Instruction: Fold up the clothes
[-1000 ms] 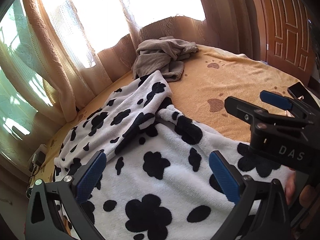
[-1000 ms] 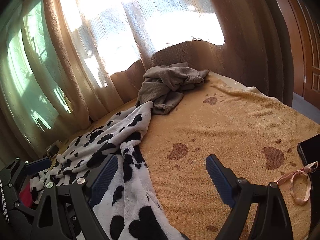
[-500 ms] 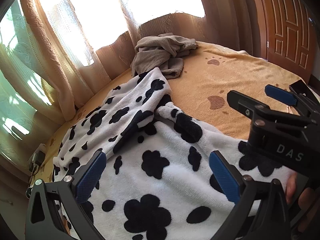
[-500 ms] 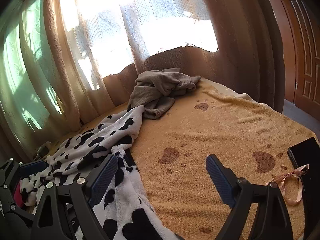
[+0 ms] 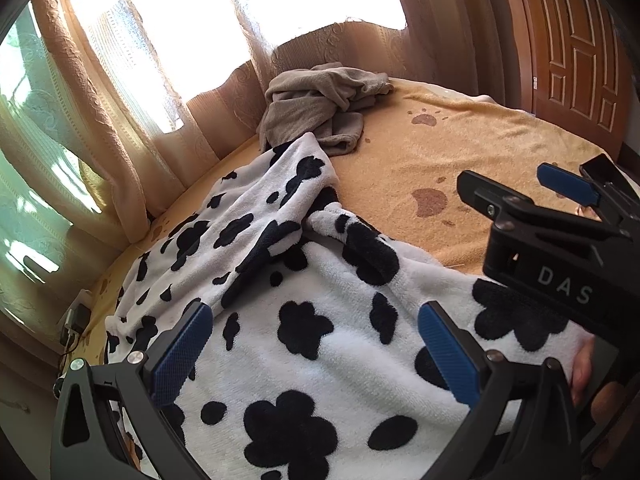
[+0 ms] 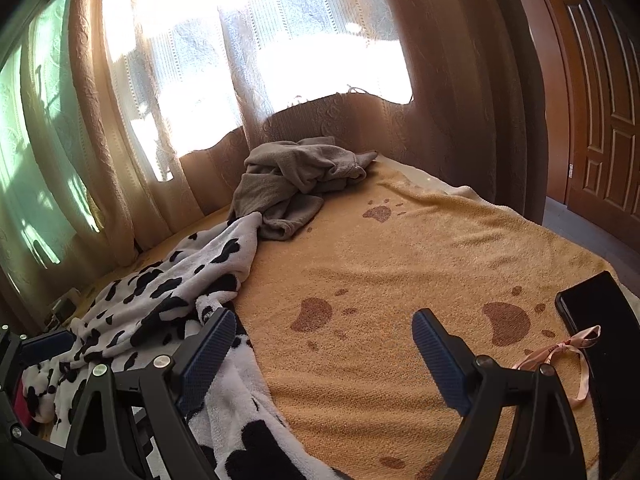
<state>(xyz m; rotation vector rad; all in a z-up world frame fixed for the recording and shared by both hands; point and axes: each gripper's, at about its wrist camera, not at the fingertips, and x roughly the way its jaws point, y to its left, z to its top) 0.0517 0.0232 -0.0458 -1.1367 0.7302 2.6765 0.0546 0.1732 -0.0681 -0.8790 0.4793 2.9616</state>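
Observation:
A white fleece garment with black cow spots (image 5: 304, 304) lies spread on the near left part of the bed; it also shows in the right wrist view (image 6: 160, 300). A crumpled grey garment (image 5: 320, 104) lies at the far side by the curtain, also in the right wrist view (image 6: 296, 180). My left gripper (image 5: 312, 340) is open and empty, just above the spotted garment. My right gripper (image 6: 324, 344) is open and empty, above the garment's right edge and the orange cover; it shows in the left wrist view (image 5: 528, 196) at the right.
The bed has an orange cover with brown paw prints (image 6: 420, 264). A black phone (image 6: 600, 320) and a pink ribbon (image 6: 560, 352) lie at its right edge. Curtains (image 6: 132, 140) hang behind the bed. A wooden door (image 5: 576, 40) stands at the right.
Both grippers have drawn slightly back and up, so the bed sits a little lower in view. Both stay open and the garments have not moved.

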